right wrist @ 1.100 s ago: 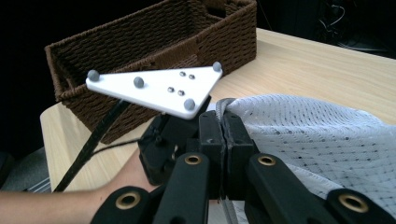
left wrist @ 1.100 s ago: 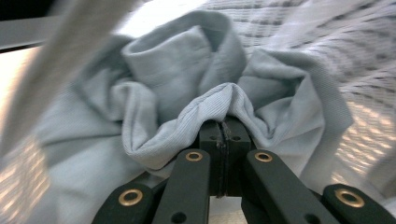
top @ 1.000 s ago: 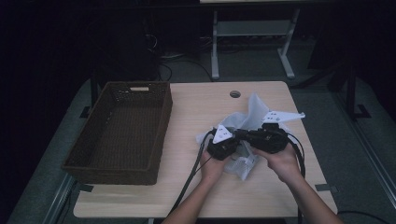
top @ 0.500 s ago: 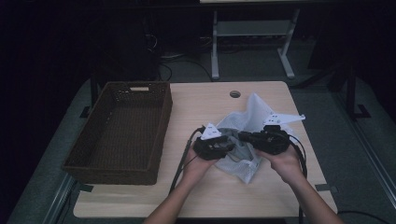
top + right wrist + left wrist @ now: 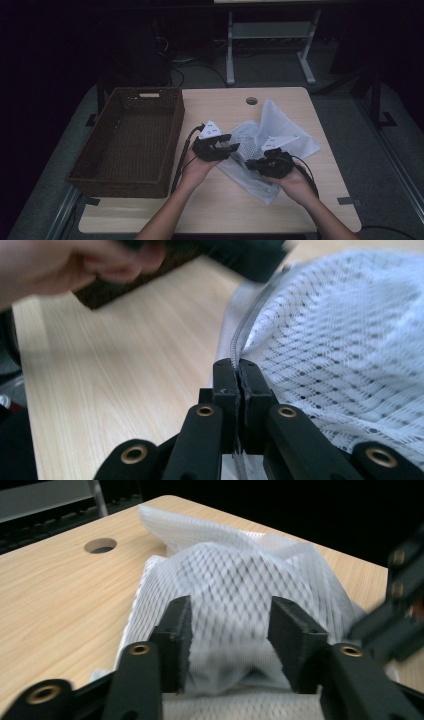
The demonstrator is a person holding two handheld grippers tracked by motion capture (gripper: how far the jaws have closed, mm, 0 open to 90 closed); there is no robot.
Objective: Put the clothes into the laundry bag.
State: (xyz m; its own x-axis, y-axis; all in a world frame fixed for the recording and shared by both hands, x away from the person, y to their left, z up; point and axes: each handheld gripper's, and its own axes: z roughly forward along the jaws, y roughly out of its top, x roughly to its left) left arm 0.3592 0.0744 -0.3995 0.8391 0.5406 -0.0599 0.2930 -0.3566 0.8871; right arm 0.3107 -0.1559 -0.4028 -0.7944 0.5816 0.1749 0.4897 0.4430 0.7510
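Left tool lifted off mesh bag, jaws just opened | right tool clamps bag's zipper edge

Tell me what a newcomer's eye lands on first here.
A crumpled white mesh laundry bag lies right of centre on the wooden table. The right gripper pinches its zipper edge, while the left gripper hangs open over it. A dark wicker basket sits at the left.

No readable text, no labels, no brand marks, no numbers, no signs anywhere
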